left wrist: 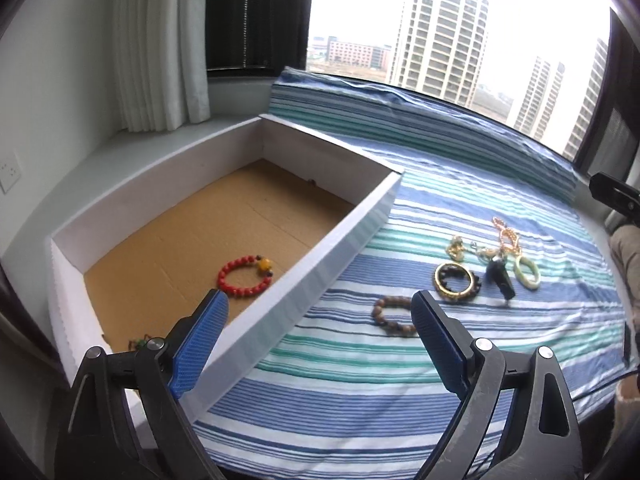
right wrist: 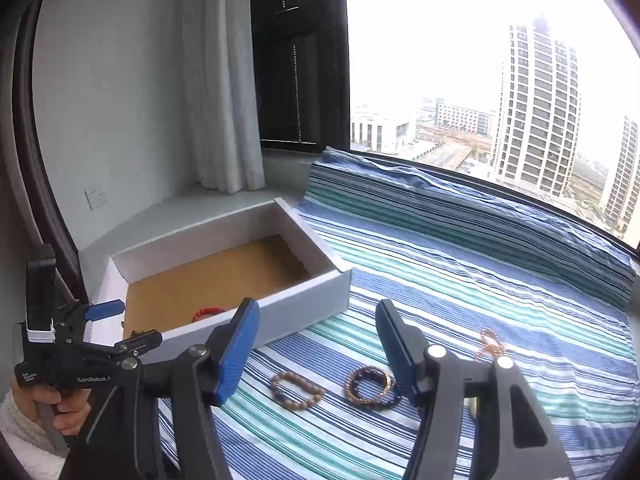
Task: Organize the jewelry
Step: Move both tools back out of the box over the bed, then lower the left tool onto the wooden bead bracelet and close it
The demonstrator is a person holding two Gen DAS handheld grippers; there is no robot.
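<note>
Lying loose on the striped bed just right of the white box [left wrist: 344, 240], the brown bead bracelet [left wrist: 394, 314] looked light, floppy and prone to roll, best pinched across one side of its loop by either wide, empty gripper [left wrist: 320, 320].

Bright daylight from blown-out window [left wrist: 460, 20], soft shadows, fisheye-bent edges, perhaps slightly blurred

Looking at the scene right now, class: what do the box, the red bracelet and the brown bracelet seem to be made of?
Box: likely corrugated cardboard, with white matte walls and a bare brown floor.
Red bracelet: glossy red beads, perhaps glass or plastic, plus one amber-coloured bead.
Brown bracelet: dull brown round beads, probably wood.
</note>
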